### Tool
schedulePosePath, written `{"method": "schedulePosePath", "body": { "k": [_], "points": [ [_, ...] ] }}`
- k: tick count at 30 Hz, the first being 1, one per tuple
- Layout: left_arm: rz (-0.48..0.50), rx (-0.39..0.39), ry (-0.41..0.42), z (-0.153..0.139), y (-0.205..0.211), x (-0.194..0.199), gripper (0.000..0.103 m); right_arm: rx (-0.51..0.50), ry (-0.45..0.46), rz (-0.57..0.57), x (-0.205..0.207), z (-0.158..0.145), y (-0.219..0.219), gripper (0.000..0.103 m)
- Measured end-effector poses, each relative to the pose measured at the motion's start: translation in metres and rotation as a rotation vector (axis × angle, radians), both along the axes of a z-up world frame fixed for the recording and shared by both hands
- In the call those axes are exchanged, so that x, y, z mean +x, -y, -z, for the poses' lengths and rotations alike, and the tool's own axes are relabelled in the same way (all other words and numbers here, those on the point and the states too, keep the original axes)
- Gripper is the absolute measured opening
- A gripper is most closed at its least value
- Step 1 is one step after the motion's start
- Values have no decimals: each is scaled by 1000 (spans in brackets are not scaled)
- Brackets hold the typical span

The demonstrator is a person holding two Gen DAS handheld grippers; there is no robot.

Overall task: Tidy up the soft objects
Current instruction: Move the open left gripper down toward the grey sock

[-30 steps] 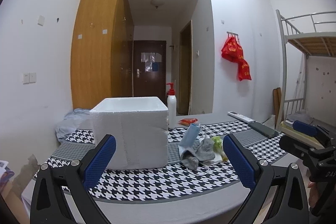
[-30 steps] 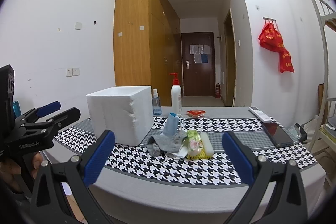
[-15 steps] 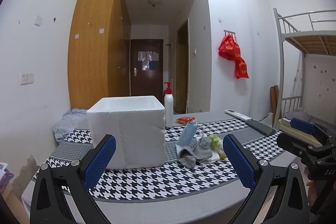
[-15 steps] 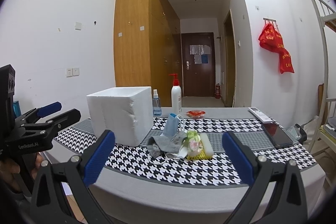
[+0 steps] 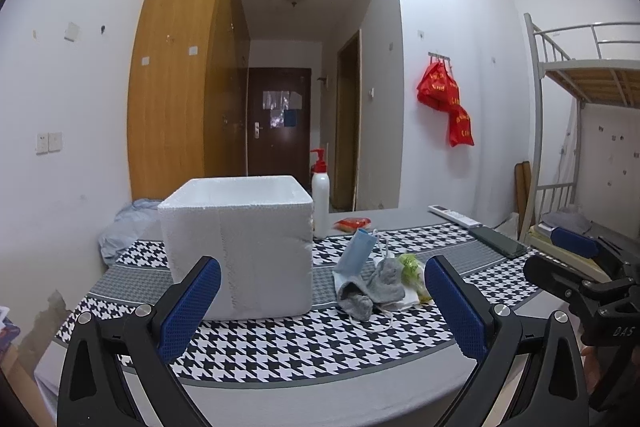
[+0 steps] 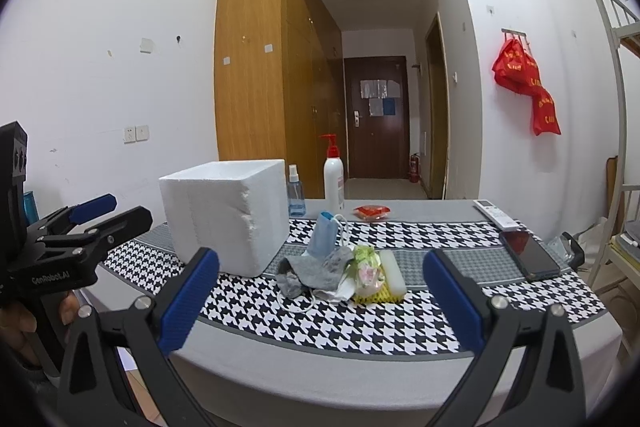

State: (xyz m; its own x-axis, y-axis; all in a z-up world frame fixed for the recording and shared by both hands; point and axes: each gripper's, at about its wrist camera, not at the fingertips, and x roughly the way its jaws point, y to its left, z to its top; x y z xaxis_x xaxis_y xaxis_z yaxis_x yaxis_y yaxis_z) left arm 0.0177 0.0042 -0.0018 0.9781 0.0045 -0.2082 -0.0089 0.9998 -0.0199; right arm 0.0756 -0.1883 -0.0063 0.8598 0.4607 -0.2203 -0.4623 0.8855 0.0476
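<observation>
A small heap of soft things lies mid-table on the houndstooth cloth (image 6: 400,331): a grey sock (image 6: 310,273) (image 5: 374,287), a blue face mask (image 6: 324,237) (image 5: 354,253) propped upright, a white mask underneath, a green-and-pink crumpled bag (image 6: 366,265) (image 5: 410,267) and a yellow-white sponge (image 6: 390,281). Left of the heap stands an open-topped white foam box (image 5: 240,247) (image 6: 228,215). My left gripper (image 5: 320,307) is open, held before the table's near edge, empty. My right gripper (image 6: 322,303) is open and empty too, short of the heap.
Behind the box stand a white pump bottle (image 6: 334,179) and a small spray bottle (image 6: 296,193). A red packet (image 6: 372,211), a remote (image 6: 496,215) and a dark phone (image 6: 528,253) lie to the right. A bunk bed frame (image 5: 560,115) flanks the table's right side.
The left wrist view has tilted and drifted slightly, so box and heap sit a little further left in it. The right gripper has stayed put. Both stay open.
</observation>
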Motion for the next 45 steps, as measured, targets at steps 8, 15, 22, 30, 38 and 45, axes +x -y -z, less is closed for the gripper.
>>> {"method": "schedulePosePath", "body": {
  "k": [8,15,22,30,38,45],
  "points": [
    [21,-3,-28,2,2,18,102,-8,-27,9,14,3,0,103],
    [48,-12,-75,5,2,36,102,-15,-56,22,27,5,0,103],
    [68,-19,-138,14,3,57,102,-36,-104,37,44,12,0,103],
    [94,-30,-184,19,7,78,102,-52,-151,55,65,16,4,103],
    [113,-23,-208,17,15,93,102,-65,-197,65,85,19,8,103],
    [113,-15,-218,19,21,107,102,-80,-220,62,98,21,9,103]
  ]
}}
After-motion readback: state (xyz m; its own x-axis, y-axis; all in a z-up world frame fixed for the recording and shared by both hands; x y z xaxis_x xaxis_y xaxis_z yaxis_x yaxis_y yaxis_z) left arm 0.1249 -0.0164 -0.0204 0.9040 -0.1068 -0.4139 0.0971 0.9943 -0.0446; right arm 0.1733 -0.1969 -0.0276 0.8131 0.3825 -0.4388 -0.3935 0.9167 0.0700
